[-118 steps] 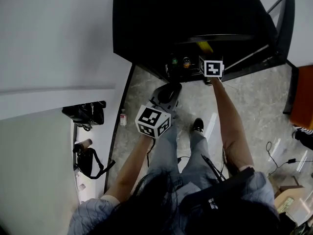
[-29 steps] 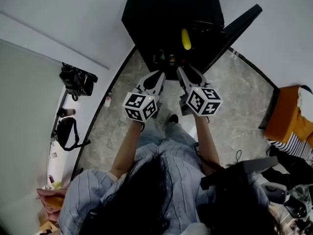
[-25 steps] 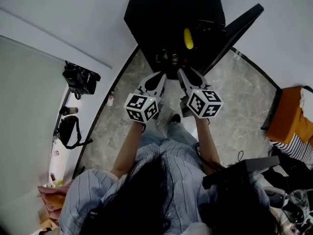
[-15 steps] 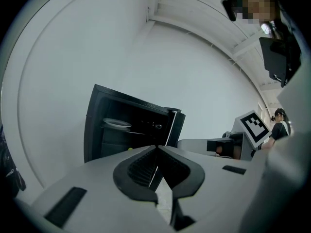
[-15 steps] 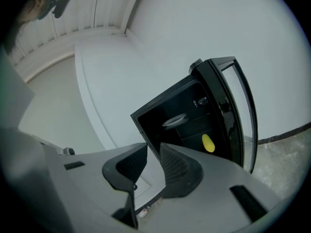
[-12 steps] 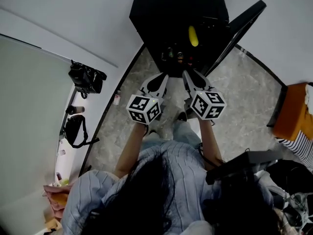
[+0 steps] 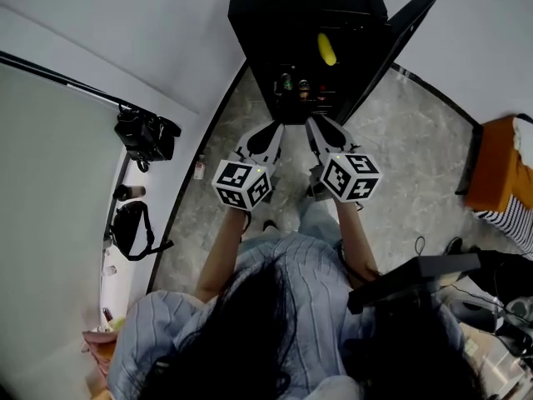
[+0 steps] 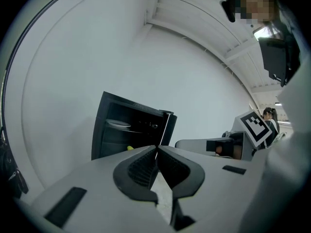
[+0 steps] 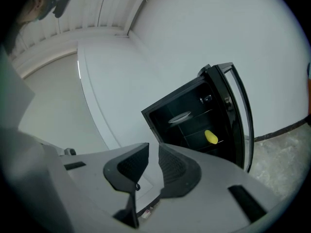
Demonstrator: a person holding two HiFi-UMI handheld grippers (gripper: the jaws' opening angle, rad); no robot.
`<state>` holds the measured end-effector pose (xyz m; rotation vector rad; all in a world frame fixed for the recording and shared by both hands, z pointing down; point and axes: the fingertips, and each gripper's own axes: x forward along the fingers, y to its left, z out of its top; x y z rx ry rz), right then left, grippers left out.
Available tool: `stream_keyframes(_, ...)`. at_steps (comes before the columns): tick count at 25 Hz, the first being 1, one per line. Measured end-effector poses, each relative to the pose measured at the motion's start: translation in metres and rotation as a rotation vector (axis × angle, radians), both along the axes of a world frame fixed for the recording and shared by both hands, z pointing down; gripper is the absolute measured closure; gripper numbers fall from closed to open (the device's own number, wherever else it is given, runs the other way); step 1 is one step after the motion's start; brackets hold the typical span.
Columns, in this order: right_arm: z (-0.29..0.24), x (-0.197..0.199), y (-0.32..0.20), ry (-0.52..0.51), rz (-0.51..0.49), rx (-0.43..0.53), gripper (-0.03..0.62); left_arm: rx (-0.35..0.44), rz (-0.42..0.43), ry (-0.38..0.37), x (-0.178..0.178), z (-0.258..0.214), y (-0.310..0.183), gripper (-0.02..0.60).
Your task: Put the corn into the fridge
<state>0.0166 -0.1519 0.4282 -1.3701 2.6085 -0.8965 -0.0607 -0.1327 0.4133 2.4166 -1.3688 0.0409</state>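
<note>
A yellow corn cob (image 7: 326,48) lies on a shelf inside the black fridge (image 7: 291,15), whose door (image 7: 398,36) stands open to the right. The right gripper view shows the corn (image 9: 211,137) too, below a white plate (image 9: 180,117). Both grippers hang side by side over the floor, short of the fridge. My left gripper (image 7: 268,136) is shut, its tips touching (image 8: 157,148), and it holds nothing. The jaws of my right gripper (image 7: 321,132) are closing with a narrow gap (image 9: 153,147) and nothing between them.
Small bottles (image 7: 296,84) stand at the fridge's bottom. Black bags (image 7: 146,136) lie along the white wall at the left, with a small bottle (image 7: 200,171) on the floor beside it. An orange object (image 7: 491,169) sits at the right, and cables trail on the floor.
Several seconds ago the right gripper reached up at the fridge shelf with the corn. Now the corn lies there alone and both grippers are drawn back side by side.
</note>
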Motion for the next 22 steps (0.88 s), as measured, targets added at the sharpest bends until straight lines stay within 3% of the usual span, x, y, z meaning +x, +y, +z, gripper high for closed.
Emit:
stream_keyframes(15,-0.01,-0.068,0.128,-0.007,0.082,0.039,0.526,0.032,0.06,-0.001,-0.078,-0.006,0.123,0.561)
stream_keyframes(22,-0.015,-0.083,0.179,0.028,0.075,0.067,0.528,0.045,0.105,0.045,-0.082,-0.009,0.163,0.561)
